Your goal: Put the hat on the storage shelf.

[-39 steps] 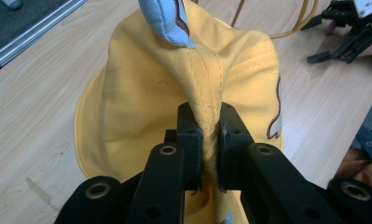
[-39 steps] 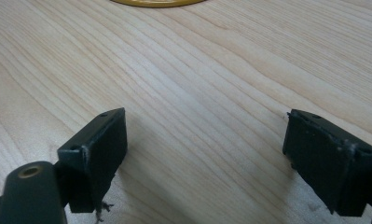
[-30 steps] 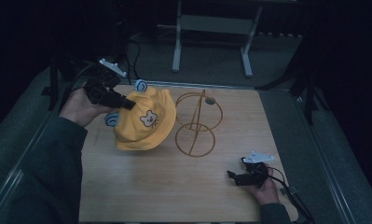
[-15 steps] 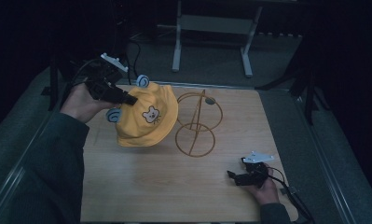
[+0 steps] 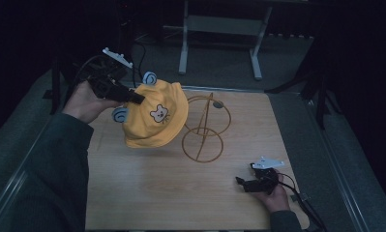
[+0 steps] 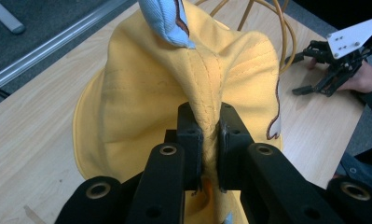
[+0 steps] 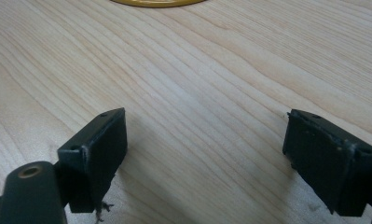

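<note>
Left claw (image 5: 132, 96) clenched on a pinched fold of the yellow hat (image 5: 154, 123), gripping the crown fabric near the blue ear (image 5: 150, 78). In the left claw view the fabric bunches tight between the two black jaws. Hat hangs lifted off the bench (image 5: 147, 193), just left of the gold wire stand (image 5: 205, 125), brim drooping toward the stand's base ring. Pinching the crown likely lets the hat open downward so it can drop over the stand's top knob (image 5: 218, 104); hat not yet on it. Right claw (image 5: 243, 182) released, jaws wide apart with nothing between, resting low on the bench well to the near right of the stand, probably parked out of the way or waiting to steady the stand. Bear face on the hat points toward the stand's near side.
</note>
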### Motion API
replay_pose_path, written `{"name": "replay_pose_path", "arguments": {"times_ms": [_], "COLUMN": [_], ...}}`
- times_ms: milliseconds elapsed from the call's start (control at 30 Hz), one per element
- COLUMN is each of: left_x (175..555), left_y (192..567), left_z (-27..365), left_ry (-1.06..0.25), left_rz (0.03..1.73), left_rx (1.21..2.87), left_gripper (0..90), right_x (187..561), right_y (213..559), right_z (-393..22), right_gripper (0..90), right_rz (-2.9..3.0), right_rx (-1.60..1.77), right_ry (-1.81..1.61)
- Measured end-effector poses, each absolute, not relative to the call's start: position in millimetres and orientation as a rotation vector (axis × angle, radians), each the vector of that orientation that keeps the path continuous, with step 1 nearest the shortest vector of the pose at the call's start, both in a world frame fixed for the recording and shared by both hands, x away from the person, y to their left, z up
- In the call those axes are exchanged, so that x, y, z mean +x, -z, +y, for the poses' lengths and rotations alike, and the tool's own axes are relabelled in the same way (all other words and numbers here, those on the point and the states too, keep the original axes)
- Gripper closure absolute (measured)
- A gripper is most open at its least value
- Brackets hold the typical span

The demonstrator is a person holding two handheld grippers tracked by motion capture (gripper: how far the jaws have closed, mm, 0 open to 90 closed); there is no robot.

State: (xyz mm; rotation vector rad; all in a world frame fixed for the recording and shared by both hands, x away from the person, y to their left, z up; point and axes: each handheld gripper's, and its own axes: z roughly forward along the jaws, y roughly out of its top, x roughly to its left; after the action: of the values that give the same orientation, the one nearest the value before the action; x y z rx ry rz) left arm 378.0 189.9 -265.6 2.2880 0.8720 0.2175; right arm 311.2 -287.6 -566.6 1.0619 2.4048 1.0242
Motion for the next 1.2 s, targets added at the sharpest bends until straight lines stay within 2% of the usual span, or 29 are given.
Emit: {"name": "replay_pose_path", "arguments": {"times_ms": [1200], "left_x": [391.9], "left_y": [237.3], "left_z": [147.3], "left_ry": [-0.220], "left_rz": [0.810], "left_rx": [2.272], "left_gripper": [82.0], "right_x": [311.1], "right_y": [566.6], "right_z": [-287.7], "right_gripper": [13.5], "right_rz": [2.407], "right_rx": [1.057], "right_ry": [-1.024]}}
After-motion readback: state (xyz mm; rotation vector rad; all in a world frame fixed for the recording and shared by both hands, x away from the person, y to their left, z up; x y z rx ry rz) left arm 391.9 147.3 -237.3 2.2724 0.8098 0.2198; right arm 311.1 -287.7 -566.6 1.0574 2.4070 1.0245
